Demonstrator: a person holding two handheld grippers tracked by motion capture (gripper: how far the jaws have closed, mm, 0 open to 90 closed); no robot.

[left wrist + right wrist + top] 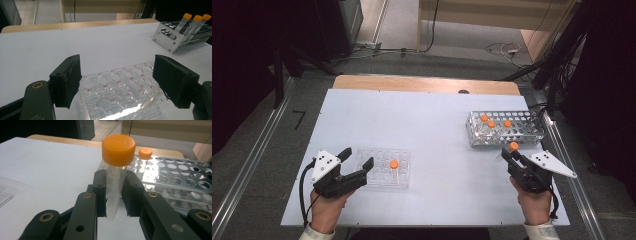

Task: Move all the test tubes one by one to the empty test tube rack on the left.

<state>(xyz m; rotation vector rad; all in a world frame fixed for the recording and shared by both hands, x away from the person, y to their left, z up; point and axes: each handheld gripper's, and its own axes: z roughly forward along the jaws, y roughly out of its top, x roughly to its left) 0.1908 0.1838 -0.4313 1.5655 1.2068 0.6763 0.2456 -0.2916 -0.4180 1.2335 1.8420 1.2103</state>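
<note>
One tube [394, 164] is sitting in the clear plate [382, 168]; three are waiting in the metal rack [506, 128]. My right gripper [115, 195] is clamping a fourth tube [115, 167]; my left gripper [117, 82] is straddling the plate, jaws released.

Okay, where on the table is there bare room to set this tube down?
The widest bare stretch lies between the clear well plate and the metal rack. The mat's far left is free too. It is crowded near the rack, where the right claw holds the tube.

Five orange-capped tubes [514, 146]: three in rack, one in plate, one in tongs. One metal rack [507, 136]. One clear well plate [382, 175]. Two tongs [358, 161].
</note>
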